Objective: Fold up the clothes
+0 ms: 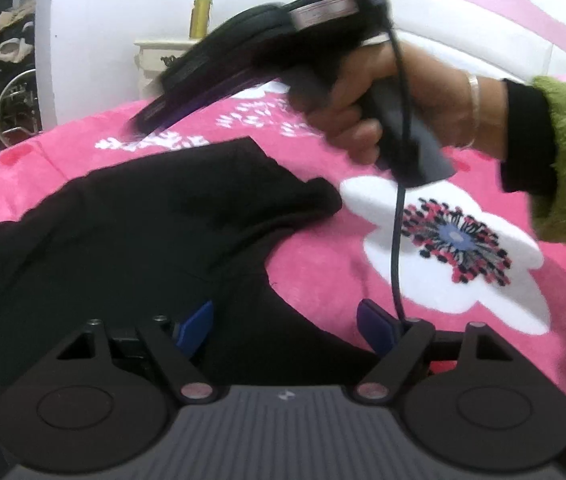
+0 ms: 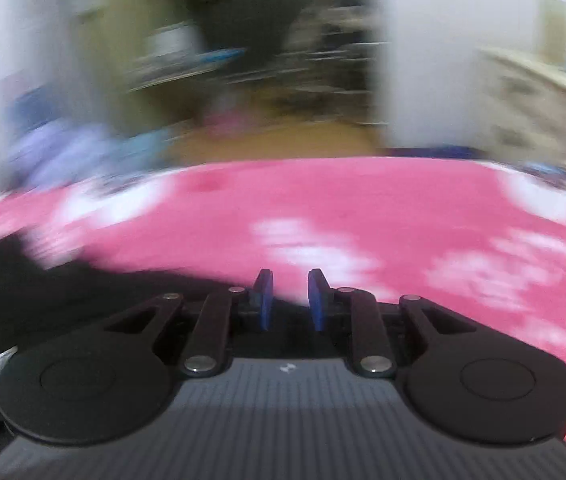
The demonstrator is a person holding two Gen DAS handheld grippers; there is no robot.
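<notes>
A black garment (image 1: 143, 220) lies crumpled on a pink flowered blanket (image 1: 363, 280), filling the left and middle of the left wrist view. My left gripper (image 1: 287, 326) hovers over its near edge with jaws wide open; black cloth lies below the gap and the blue pads (image 1: 199, 328) do not press on it. My right gripper (image 1: 143, 120), held by a hand (image 1: 363, 92) in a green sleeve, points down-left beyond the garment's far edge. In the blurred right wrist view the right gripper (image 2: 290, 300) shows a narrow empty gap over the blanket (image 2: 323, 208), and the garment (image 2: 11, 280) sits lower left.
A black cable (image 1: 397, 240) hangs from the right gripper's handle across the blanket. Behind the bed stand a white wall, a pale cabinet with a yellow-green bottle (image 1: 203, 12), and a wheelchair (image 1: 7, 100) at far left. Pink blanket lies bare to the right of the garment.
</notes>
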